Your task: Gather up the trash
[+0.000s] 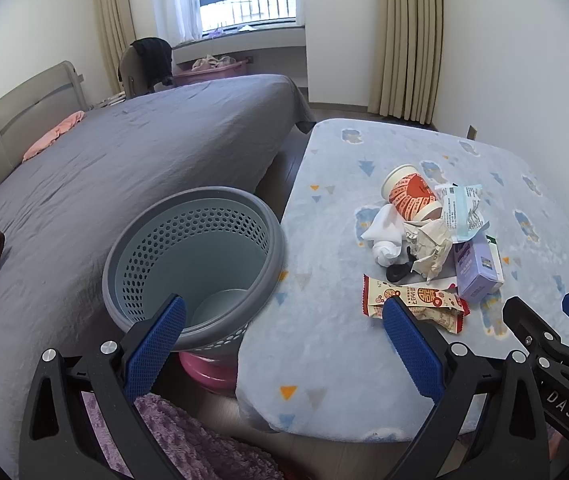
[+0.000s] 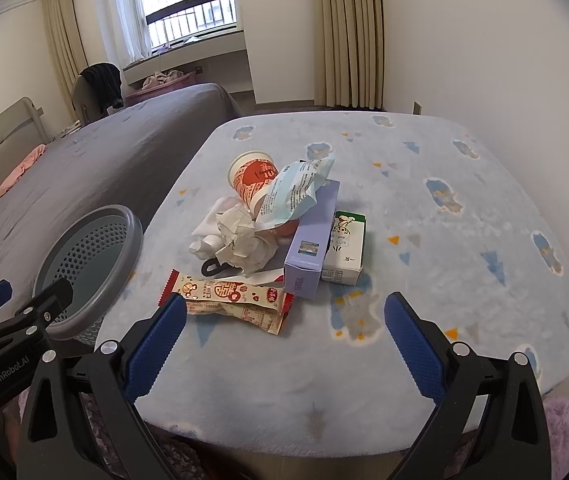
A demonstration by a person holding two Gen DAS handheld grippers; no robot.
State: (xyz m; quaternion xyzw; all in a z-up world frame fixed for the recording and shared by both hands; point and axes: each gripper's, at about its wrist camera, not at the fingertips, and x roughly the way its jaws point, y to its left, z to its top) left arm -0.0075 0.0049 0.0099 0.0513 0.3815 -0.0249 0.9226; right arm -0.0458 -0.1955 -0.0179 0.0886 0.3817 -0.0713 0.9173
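Observation:
A heap of trash lies on the blue-covered table (image 2: 464,264): an orange paper cup (image 2: 253,178) on its side, a pale blue plastic wrapper (image 2: 296,196), crumpled paper (image 2: 240,240), a purple box (image 2: 312,248), a white-green carton (image 2: 344,248) and a red-edged snack packet (image 2: 236,300). The grey perforated bin (image 1: 196,264) stands left of the table, with nothing visible inside. My left gripper (image 1: 284,320) hovers open over the bin's rim and the table's edge. My right gripper (image 2: 284,320) hangs open just short of the snack packet. Nothing sits between either pair of fingers.
A bed with a grey sheet (image 1: 144,152) fills the left side, with a pink cloth (image 1: 54,134) near its headboard. The bin rests on a pink stool (image 1: 208,372). Curtains (image 1: 408,40), a window and a white wall stand behind the table. Purple fuzzy fabric (image 1: 172,436) lies below.

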